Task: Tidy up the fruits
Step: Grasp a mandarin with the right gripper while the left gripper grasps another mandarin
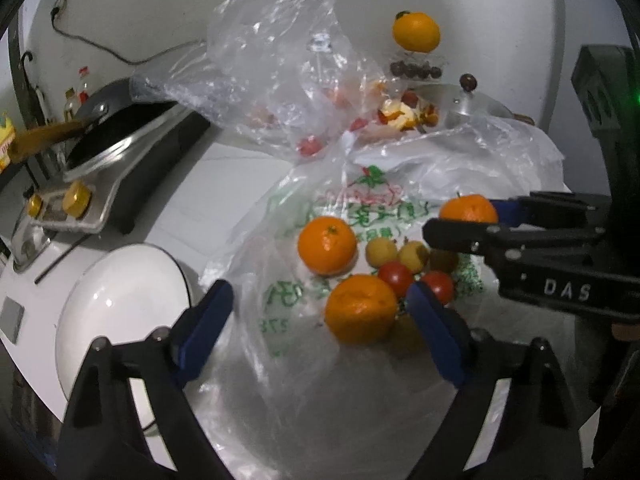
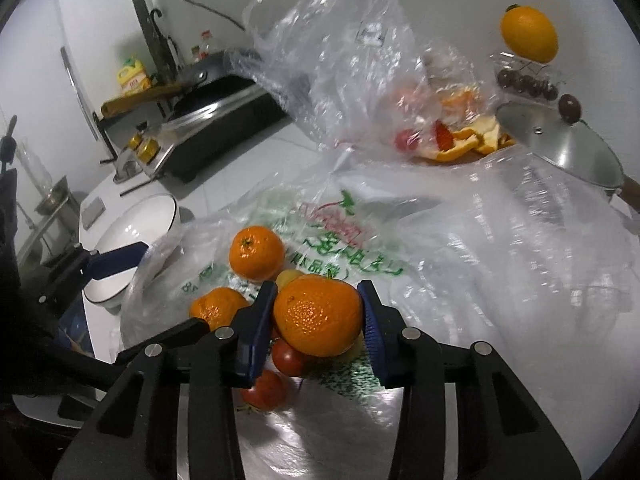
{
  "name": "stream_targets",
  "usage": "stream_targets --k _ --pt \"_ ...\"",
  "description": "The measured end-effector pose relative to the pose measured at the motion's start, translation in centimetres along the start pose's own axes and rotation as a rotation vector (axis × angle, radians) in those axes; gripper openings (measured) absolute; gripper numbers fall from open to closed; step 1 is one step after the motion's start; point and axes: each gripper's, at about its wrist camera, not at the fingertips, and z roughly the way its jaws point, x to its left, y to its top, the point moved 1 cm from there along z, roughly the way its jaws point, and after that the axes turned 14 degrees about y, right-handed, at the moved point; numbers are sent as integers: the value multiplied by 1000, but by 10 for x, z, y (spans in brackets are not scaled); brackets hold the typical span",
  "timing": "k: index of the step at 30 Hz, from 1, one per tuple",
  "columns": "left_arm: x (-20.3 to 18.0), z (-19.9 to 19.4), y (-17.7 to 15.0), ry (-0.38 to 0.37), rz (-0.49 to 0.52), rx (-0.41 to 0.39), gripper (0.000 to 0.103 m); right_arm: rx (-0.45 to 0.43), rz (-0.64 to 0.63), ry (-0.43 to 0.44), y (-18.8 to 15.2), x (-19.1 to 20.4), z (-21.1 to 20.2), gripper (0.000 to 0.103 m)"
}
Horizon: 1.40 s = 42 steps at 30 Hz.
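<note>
A: Where's the fruit?
B: One mandarin sits between the right gripper pads, both blue pads touching its sides, over the printed plastic bag. Two more mandarins, tomatoes and small yellow fruits lie on the bag.
A: Left side?
B: Left gripper jaws wide, nothing clamped, straddling the nearest mandarin.
A: Surroundings?
B: White bowl beside the bag's left edge, stove behind.
</note>
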Motion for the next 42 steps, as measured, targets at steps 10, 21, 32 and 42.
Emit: stream_targets --k 10,21,32,42 --pt "-7 -10 9 -13 32 -46 70 -56 21 5 2 -12 -16 43" --pt "-25 28 -1 -98 33 113 60 -71 32 4 -1 -21 -25 43" --pt "-20 35 -6 -123 11 144 46 -73 29 -6 -2 -19 -26 43" --pt "-9 7 0 -156 -12 77 46 -78 0 -29 0 -4 -34 43"
